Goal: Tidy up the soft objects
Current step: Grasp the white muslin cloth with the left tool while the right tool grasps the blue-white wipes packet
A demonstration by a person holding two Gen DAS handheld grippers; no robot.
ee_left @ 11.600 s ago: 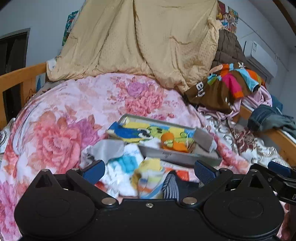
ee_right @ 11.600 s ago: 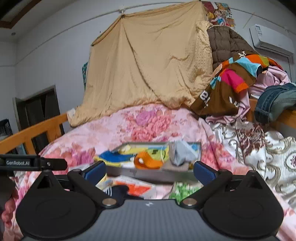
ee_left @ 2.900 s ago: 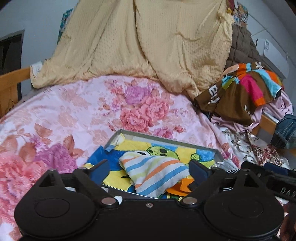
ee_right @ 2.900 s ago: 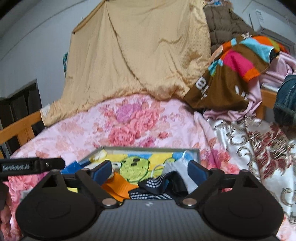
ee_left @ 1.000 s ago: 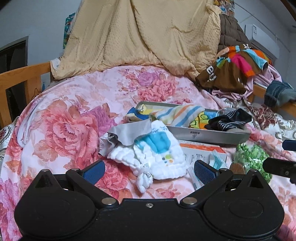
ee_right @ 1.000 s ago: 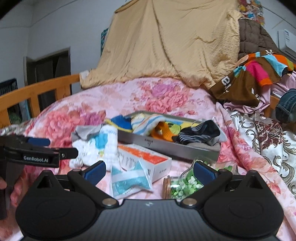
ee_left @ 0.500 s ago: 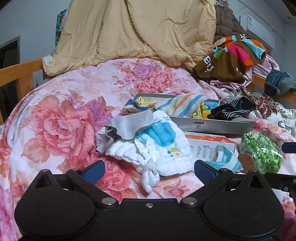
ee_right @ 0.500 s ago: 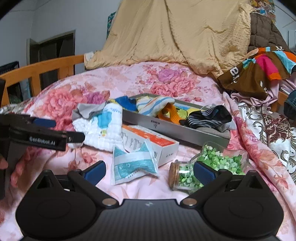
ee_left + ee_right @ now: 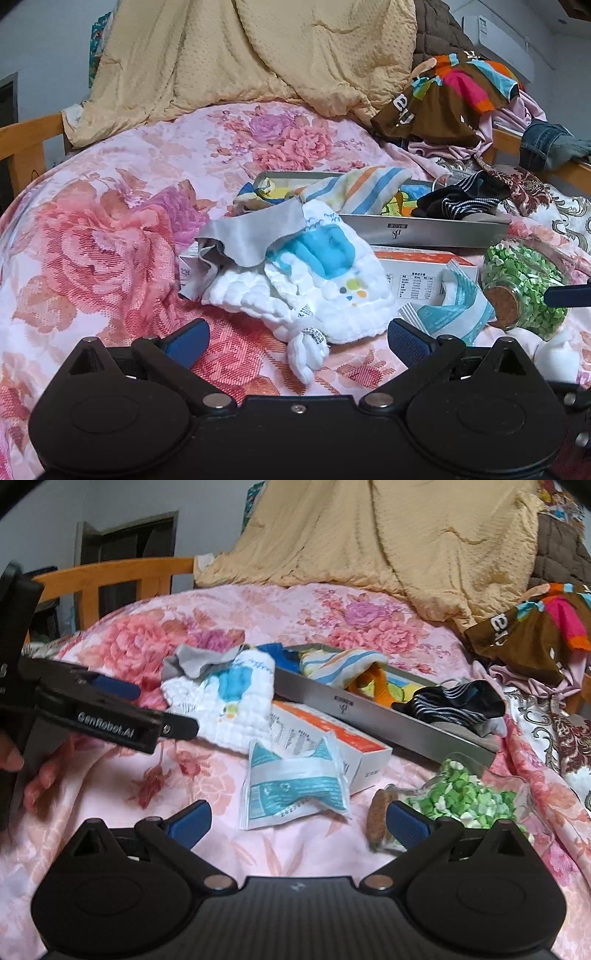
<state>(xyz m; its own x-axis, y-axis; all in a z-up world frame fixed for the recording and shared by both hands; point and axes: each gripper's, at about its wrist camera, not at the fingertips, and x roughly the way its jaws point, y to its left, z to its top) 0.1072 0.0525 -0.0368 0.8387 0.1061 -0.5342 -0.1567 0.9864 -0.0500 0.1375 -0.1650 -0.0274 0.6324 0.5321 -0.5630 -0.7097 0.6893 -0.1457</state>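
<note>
Left gripper: jaws apart, nothing between them. It sits low over the bed, aimed at the white quilted cloth, which lies on the floral cover at 12 o'clock from the gripper, just ahead of the blue fingertips. A knotted end of this cloth points toward the gripper. A grey cloth overlaps the far edge of the white quilted cloth, at 11 o'clock.

Right gripper: jaws apart, nothing between them. At 12 o'clock lies a teal-and-white sachet, resting partly against an orange-and-white carton. At 2 o'clock a corked glass jar of green and white pieces lies on its side, just beside the right fingertip.

Beyond the carton lies a metal tray. It holds a striped cloth, an orange item and a black striped sock; the sock hangs over the near rim at the tray's right end.

In the right wrist view, the left gripper enters at 9 o'clock, held by a hand. A tan blanket hangs behind the bed.
</note>
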